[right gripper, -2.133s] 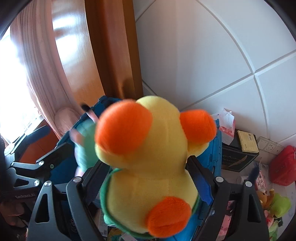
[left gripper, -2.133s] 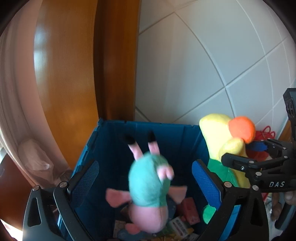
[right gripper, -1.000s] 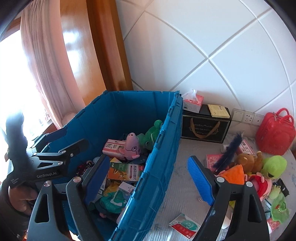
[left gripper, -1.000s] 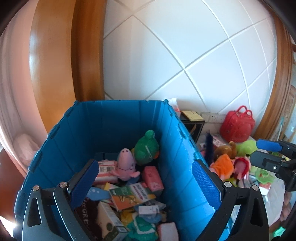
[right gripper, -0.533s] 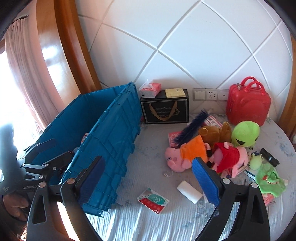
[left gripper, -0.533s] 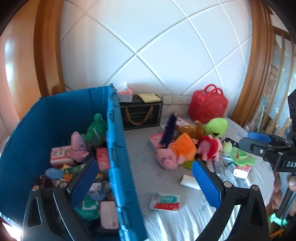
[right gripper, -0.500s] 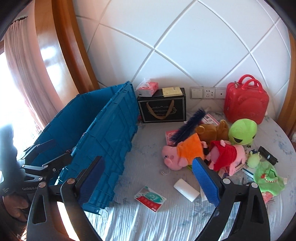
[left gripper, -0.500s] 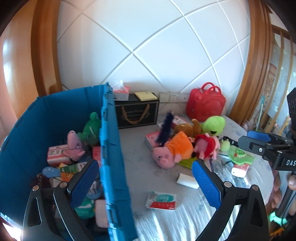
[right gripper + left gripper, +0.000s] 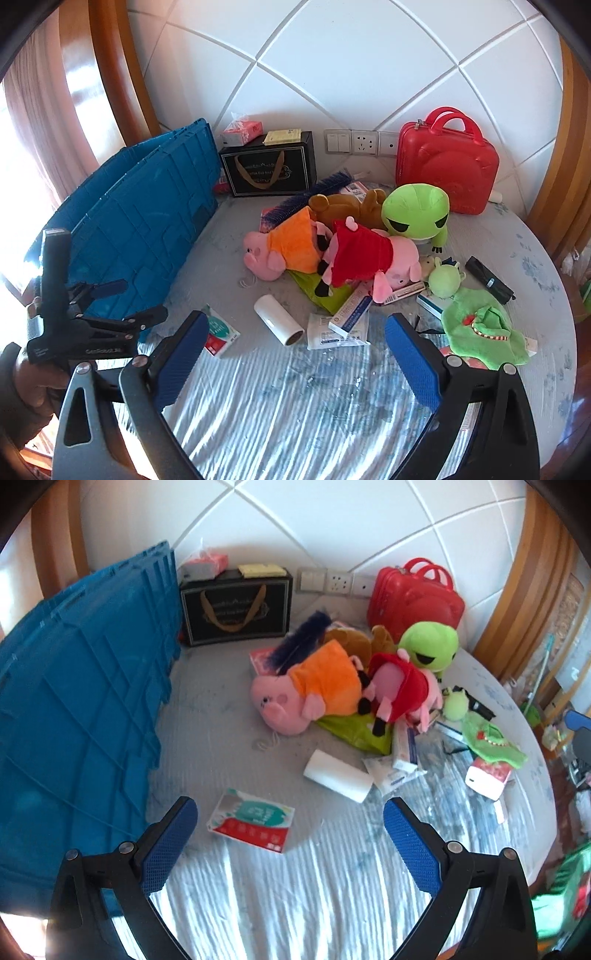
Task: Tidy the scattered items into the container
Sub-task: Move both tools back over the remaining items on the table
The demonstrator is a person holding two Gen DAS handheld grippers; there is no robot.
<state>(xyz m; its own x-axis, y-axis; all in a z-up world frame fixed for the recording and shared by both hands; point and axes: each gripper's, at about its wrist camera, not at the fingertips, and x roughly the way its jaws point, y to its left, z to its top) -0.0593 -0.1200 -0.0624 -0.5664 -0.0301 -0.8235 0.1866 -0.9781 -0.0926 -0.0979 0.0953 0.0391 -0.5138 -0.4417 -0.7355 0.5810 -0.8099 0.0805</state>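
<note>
Toys all over the round bench (image 9: 535, 258) right now. Blue crate (image 9: 147, 218) sits at the left edge, side wall facing us, can't see inside from here. Left gripper (image 9: 290, 834) has its jaws spread wide with nothing in them, hovering above a small tissue pack (image 9: 253, 819). Right gripper (image 9: 295, 347) just finished opening its jaws too, also empty, with a white roll (image 9: 279, 319) lying beyond its fingertips. The pile mid-bench: orange-dress pig plush (image 9: 284, 249) touching the red-dress pig plush (image 9: 364, 258), green frog plush (image 9: 415, 212) behind them, brown bear (image 9: 347, 206) tucked next to it. Red case (image 9: 445, 166) stands against the wall.
</note>
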